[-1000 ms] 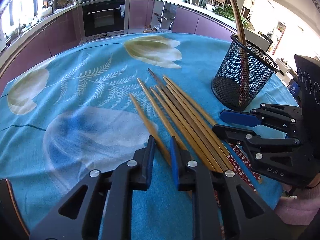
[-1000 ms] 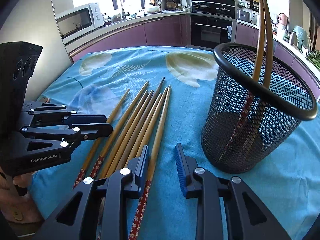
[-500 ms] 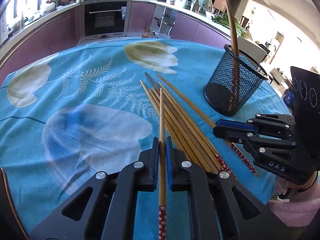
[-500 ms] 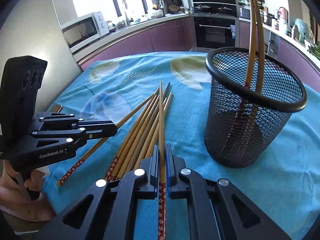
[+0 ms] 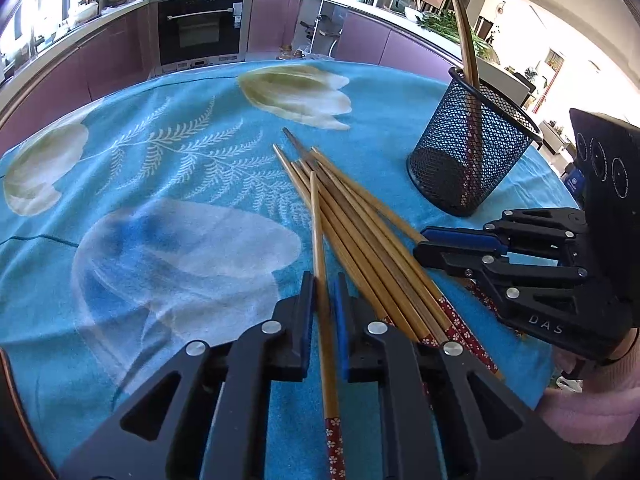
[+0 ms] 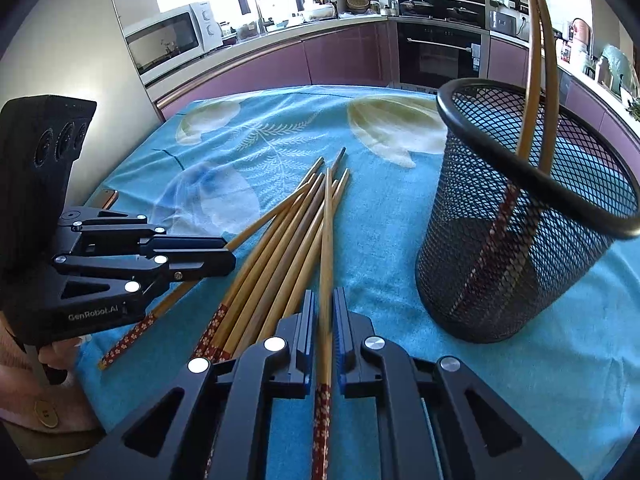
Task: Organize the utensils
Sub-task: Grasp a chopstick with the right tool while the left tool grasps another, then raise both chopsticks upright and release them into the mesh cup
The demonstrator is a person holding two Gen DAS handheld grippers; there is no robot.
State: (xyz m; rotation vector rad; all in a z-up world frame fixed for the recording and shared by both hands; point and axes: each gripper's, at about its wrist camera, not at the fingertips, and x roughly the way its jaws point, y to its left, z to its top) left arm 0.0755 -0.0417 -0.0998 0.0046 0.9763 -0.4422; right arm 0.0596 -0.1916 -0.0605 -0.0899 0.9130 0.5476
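On the blue flowered tablecloth (image 5: 168,184) we hold a gripper in each hand, and each one pinches a single wooden chopstick. Our left gripper (image 5: 320,300) clamps one chopstick (image 5: 318,236) between its blue pads, its red patterned end pointing back toward us. Our right gripper (image 6: 323,316) grips another chopstick (image 6: 327,240) the same way. The remaining chopsticks (image 5: 360,232) lie in a loose bundle on the cloth between the two grippers. The black mesh holder (image 6: 520,216) stands upright to the right of the bundle, with two chopsticks (image 6: 536,80) already leaning inside it.
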